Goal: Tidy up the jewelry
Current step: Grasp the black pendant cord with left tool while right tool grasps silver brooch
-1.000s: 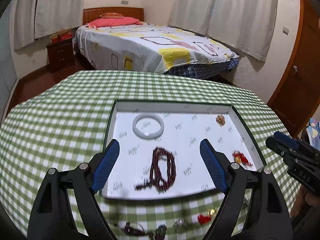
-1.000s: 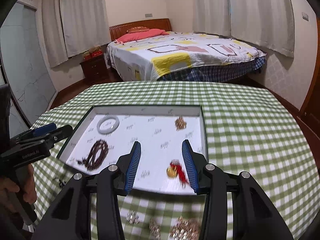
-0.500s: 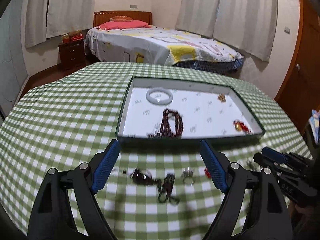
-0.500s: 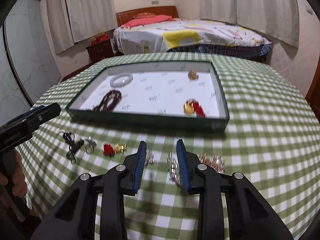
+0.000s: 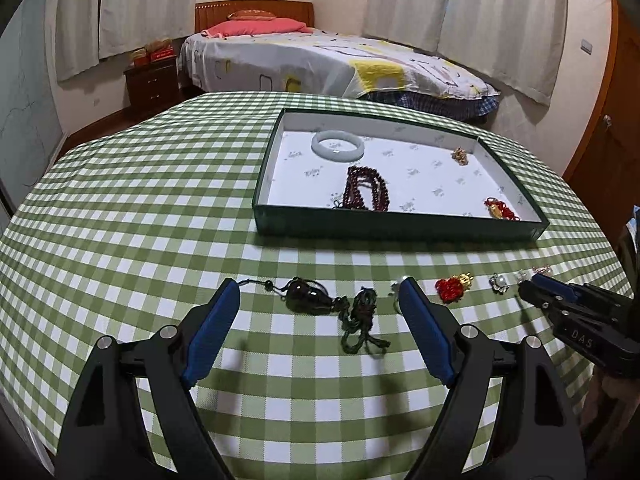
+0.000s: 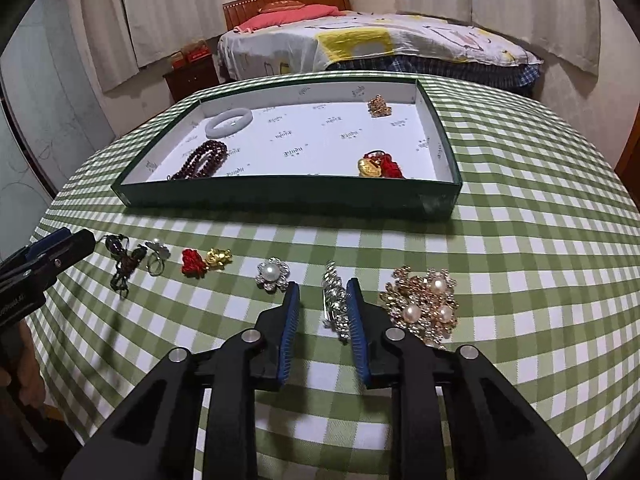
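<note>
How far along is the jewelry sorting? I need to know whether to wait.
Done: the tray holds four pieces, among them the white bangle and dark bead strand.
In hand: the right gripper is closing around the silver brooch; its pads do not yet press on it. The left gripper is open over the dark pendant.
Left: about seven pieces lie on the tablecloth.
</note>
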{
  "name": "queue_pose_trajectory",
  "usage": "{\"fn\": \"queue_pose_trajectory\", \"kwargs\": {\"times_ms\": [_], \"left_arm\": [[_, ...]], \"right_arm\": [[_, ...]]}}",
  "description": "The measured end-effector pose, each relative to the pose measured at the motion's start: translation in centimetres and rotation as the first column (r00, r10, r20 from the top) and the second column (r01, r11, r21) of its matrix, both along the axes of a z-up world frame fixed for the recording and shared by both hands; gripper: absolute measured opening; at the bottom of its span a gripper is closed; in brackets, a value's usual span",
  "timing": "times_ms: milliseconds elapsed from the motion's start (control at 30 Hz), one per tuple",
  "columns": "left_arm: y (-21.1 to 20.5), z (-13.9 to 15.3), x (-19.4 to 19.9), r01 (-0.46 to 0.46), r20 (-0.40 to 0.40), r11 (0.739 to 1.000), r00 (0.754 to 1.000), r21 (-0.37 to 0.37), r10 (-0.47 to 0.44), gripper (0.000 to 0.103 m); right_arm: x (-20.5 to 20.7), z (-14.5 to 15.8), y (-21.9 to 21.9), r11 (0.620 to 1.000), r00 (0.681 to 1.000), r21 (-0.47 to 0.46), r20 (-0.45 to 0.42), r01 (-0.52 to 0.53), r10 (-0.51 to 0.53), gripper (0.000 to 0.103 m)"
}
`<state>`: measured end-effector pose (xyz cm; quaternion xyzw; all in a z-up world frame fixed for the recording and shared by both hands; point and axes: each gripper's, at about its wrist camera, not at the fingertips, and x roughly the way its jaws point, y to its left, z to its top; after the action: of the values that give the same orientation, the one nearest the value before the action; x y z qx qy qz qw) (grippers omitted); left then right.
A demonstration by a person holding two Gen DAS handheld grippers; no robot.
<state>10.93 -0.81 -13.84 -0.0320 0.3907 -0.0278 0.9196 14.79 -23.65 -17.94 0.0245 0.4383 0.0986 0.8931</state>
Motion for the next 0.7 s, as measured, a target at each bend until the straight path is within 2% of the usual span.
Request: {"fn": "queue_pose_trajectory", "kwargs": {"times_ms": [67,233,333,533,700], "left_arm": [[0.1,-0.2,0.1,-0.003,-0.007,1.000,1.000,0.001,0.003,0.080],[0.9,-1.0,0.3,-0.023,-0.036,1.000,0.999,-0.017,0.022,0.079],[1.2,-1.4,0.5,-0.030,-0.054,0.999,0.998,-0.023,0.029,0.073],[1.5,-1.7,1.5,-0.044,-0.072,0.998,0.997,-0.044,0.040,0.073],[1.1,-2.1,2.6,-0.043,-0.069,0.999,0.997,-0.022,0.042,0.073]], "right_arm": [[-0.2,-0.3,-0.1,1.000,1.000,0.010,-0.010,0.001,-0.001,0.016],[-0.5,-0.4,0.1,1.000,1.000,0.008,-0.006,-0.005,0.005,0.016],[-0.7,-0.2,0.3,1.000,1.000,0.020,-0.005,-0.017,0.017,0.016],[-0.7,0.1,0.7,0.999,1.000,0.029,0.002,-0.030,0.030,0.016],[-0.7,-0.1,0.8,0.999,0.999,0.036,-0.004,-0.036,0.036,0.016]]}}
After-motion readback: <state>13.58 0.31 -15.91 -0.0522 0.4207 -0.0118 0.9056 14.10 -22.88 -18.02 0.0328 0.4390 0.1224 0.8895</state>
